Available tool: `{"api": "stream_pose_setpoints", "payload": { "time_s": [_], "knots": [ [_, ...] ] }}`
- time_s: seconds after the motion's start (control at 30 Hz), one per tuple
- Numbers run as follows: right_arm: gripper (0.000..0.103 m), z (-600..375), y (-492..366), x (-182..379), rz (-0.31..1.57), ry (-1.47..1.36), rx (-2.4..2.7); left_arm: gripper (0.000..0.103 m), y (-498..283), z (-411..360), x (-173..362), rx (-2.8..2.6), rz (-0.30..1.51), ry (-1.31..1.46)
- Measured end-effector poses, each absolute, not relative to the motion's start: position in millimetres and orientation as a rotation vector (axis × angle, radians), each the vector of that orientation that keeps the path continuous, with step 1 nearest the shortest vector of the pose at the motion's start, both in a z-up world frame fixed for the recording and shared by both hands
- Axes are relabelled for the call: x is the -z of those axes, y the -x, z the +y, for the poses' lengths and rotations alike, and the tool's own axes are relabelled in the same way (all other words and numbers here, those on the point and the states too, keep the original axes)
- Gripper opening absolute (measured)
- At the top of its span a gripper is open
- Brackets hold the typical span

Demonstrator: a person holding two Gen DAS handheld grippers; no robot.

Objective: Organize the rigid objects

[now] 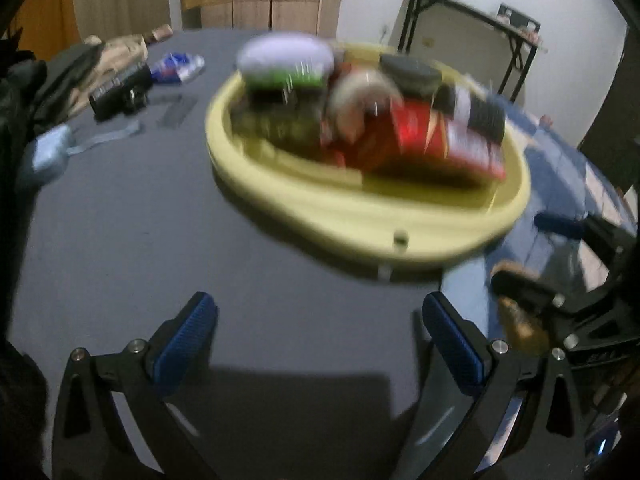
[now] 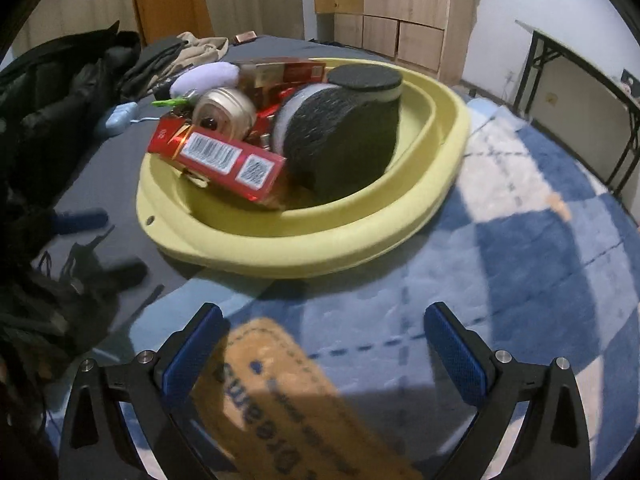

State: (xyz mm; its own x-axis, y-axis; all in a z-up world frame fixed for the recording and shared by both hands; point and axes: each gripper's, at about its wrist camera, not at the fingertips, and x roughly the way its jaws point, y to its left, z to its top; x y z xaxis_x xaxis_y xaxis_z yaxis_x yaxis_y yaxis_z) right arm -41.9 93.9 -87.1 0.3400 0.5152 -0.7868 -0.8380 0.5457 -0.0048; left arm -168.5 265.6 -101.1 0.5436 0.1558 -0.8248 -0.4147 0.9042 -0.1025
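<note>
On the grey worktop (image 1: 120, 220), a yellow basin (image 2: 400, 236) holds a red box (image 2: 224, 164) at 9 o'clock; left gripper (image 1: 318, 344) and right gripper (image 2: 326, 352) gape wide, empty.

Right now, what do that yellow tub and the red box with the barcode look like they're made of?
The yellow tub looks like moulded plastic: smooth, matte, with a thick rounded rim and no seams. The red box looks like glossy printed cardboard: sharp folded edges, a sheen, and stuck-on white barcode labels. Neither can be confirmed by sight alone.
</note>
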Motion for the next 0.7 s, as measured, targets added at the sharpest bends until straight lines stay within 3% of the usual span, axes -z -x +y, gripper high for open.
{"api": "stream_pose_setpoints", "payload": {
  "time_s": [0.7],
  "knots": [
    [0.103, 127.8, 33.8, 110.6, 0.770, 0.507, -0.962, 0.103, 136.8, 274.5, 110.0, -0.384, 0.931, 0.244]
  ]
}}
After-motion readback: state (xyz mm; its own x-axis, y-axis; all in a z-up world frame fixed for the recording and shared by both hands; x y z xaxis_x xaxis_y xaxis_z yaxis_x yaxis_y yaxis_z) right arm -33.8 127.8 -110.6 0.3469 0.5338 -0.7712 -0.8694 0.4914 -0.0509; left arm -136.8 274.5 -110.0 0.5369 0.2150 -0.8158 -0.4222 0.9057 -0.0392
